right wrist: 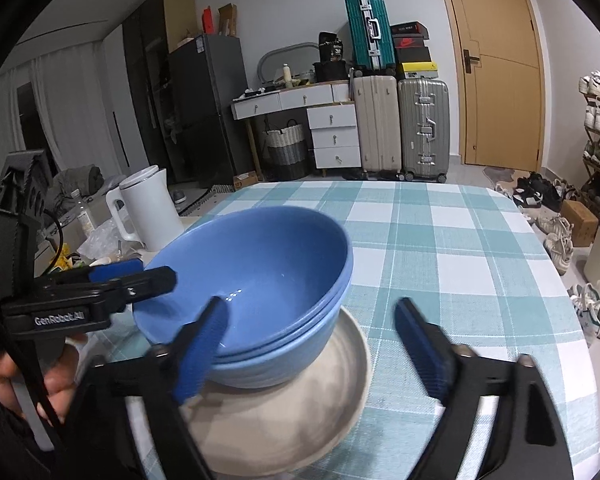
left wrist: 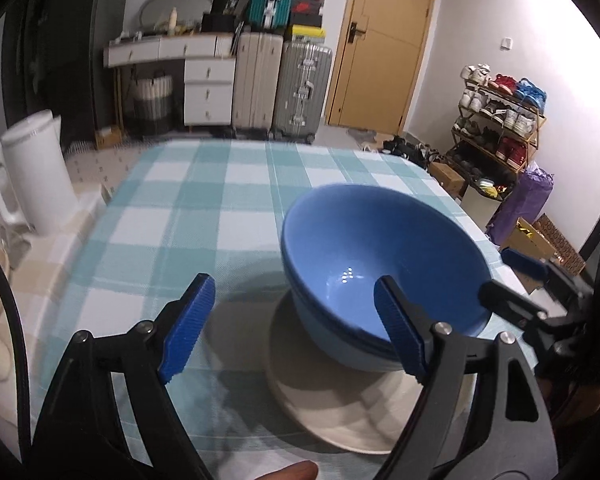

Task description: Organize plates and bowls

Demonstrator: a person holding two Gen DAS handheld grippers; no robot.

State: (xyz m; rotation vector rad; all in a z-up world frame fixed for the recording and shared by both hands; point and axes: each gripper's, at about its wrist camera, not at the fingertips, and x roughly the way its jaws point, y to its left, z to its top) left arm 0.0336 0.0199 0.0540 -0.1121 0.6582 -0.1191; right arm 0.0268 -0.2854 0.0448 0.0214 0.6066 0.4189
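A stack of blue bowls (left wrist: 380, 264) sits tilted on a cream plate (left wrist: 340, 412) on the checked tablecloth. My left gripper (left wrist: 296, 328) is open, its right finger at the bowls' near rim and its left finger over the cloth. In the right wrist view the blue bowls (right wrist: 256, 280) rest on the cream plate (right wrist: 300, 412). My right gripper (right wrist: 312, 344) is open, with its left finger against the bowls' near side. The other gripper shows in each view, at the far side of the bowls.
A white kettle (left wrist: 36, 172) stands at the table's left edge, also in the right wrist view (right wrist: 148, 208). The checked cloth (right wrist: 460, 248) stretches behind and to the right of the plate. Suitcases, drawers, a door and a shoe rack stand beyond the table.
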